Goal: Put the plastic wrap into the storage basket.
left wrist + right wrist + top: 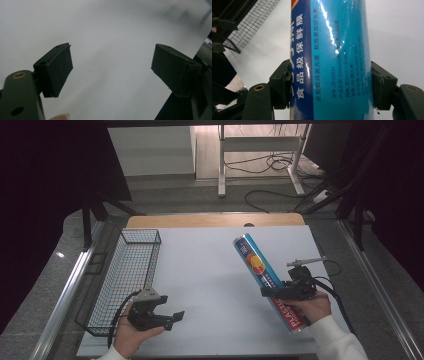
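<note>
The right gripper has its jaws clamped on a blue roll of cling film, right of centre in the high view. Lower left, beside the wire basket, the left gripper is open and empty above the bench.

The left claw lies low in the person's left hand, pointing right, jaws spread apart with nothing between them; its pads stand free. The right claw points left from the right hand, white sleeve behind, its jaws clamped, pads pressed in on both sides.
</note>
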`<control>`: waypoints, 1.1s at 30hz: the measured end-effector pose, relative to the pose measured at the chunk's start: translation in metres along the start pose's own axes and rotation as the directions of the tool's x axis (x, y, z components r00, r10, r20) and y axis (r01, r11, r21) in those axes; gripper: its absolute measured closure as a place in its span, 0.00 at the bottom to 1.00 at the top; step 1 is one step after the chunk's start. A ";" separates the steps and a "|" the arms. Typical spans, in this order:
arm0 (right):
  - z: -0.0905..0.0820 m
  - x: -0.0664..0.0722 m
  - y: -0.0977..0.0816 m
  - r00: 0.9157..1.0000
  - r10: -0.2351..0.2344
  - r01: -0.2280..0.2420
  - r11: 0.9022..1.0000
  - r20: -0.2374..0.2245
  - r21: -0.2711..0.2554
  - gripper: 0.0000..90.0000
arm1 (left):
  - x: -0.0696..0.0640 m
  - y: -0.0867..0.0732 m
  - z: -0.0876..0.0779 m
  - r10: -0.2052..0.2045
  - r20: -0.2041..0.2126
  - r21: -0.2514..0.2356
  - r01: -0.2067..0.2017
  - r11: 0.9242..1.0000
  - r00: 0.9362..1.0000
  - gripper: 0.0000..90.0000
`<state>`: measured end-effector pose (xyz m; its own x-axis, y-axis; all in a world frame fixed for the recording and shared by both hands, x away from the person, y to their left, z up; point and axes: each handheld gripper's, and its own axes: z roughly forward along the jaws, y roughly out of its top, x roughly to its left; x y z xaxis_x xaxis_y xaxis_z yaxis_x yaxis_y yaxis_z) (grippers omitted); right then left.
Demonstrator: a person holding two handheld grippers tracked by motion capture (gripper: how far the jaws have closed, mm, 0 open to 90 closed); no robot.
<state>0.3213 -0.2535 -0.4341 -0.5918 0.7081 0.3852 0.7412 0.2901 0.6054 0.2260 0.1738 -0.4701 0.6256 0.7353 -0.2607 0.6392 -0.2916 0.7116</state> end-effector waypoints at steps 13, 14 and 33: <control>0.014 0.014 -0.008 0.993 0.094 -0.100 0.992 -0.077 -0.078 0.36 | 0.001 0.031 0.009 -0.100 0.162 -0.124 0.121 0.985 0.982 0.19; 0.016 0.015 -0.008 0.991 0.099 -0.105 0.992 -0.085 -0.074 0.36 | 0.001 0.034 0.011 -0.113 0.177 -0.129 0.137 0.982 0.978 0.19; 0.051 0.057 -0.003 0.987 0.033 -0.047 0.995 -0.158 -0.086 0.36 | 0.006 0.071 0.068 -0.241 0.503 -0.100 0.332 0.938 0.830 0.09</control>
<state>0.3013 -0.1815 -0.4494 -0.6099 0.6065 0.5102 0.7381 0.2002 0.6443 0.3057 0.1164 -0.4654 0.5905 0.3725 -0.7159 0.7627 0.0322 0.6459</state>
